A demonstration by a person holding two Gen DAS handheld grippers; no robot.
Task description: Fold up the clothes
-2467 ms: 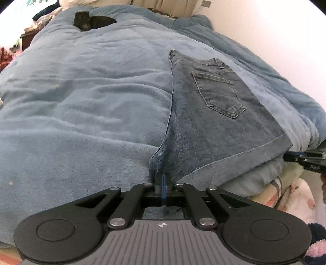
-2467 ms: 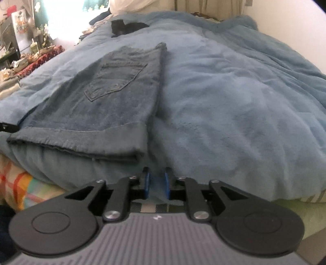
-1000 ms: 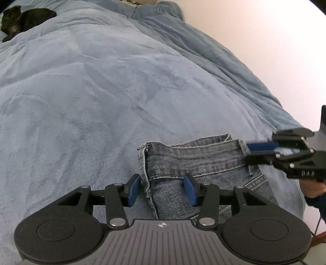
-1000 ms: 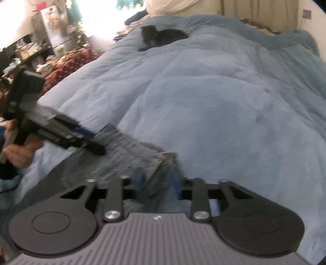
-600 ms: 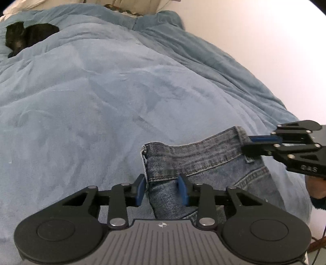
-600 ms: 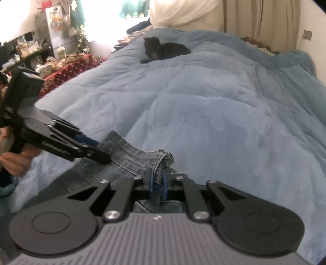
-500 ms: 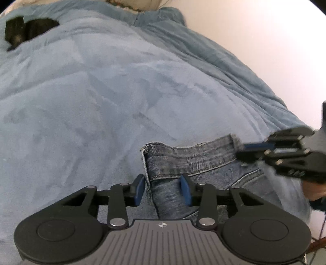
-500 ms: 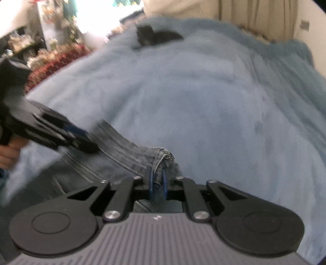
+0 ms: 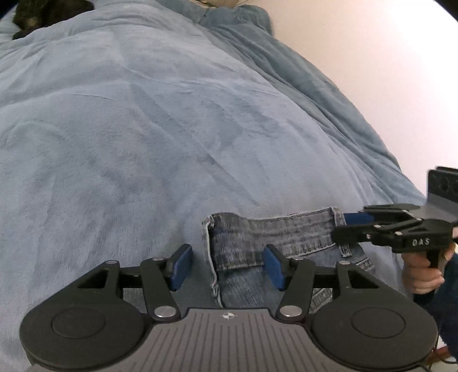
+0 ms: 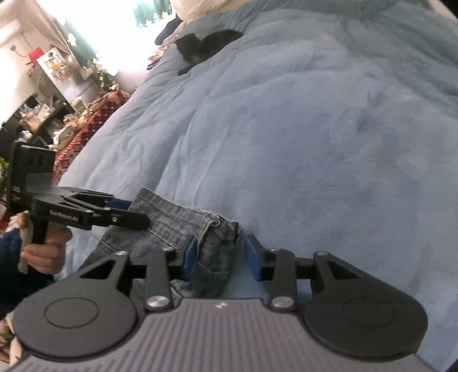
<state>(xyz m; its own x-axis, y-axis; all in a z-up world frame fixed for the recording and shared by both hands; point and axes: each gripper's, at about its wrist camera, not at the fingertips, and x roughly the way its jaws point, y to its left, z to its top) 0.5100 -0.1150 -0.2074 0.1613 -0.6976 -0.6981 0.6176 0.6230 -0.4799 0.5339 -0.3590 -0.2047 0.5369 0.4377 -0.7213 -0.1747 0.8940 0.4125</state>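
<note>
Folded denim shorts (image 9: 257,233) lie on the blue blanket (image 9: 143,128), waistband edge facing away. In the left wrist view my left gripper (image 9: 227,267) straddles the waistband's left corner. Its jaws are opening and neither blue pad presses the cloth. My right gripper (image 9: 339,229) sits at the waistband's right end, held by a hand (image 9: 420,271). In the right wrist view the right gripper (image 10: 221,256) has the bunched denim corner (image 10: 214,243) loose between its opening jaws. The left gripper (image 10: 137,213) rests on the shorts' other end.
A black cat (image 10: 206,47) lies far up the bed, also in the left wrist view (image 9: 43,14). A pale wall (image 9: 386,71) runs along the bed's right side. Cluttered shelves (image 10: 51,114) and a red patterned cloth (image 10: 94,126) stand off the left side.
The right gripper, shut on the waistband corner half a second ago, has spread its jaws and let go. The left jaws have widened too. Both grippers have sunk toward the bed.
</note>
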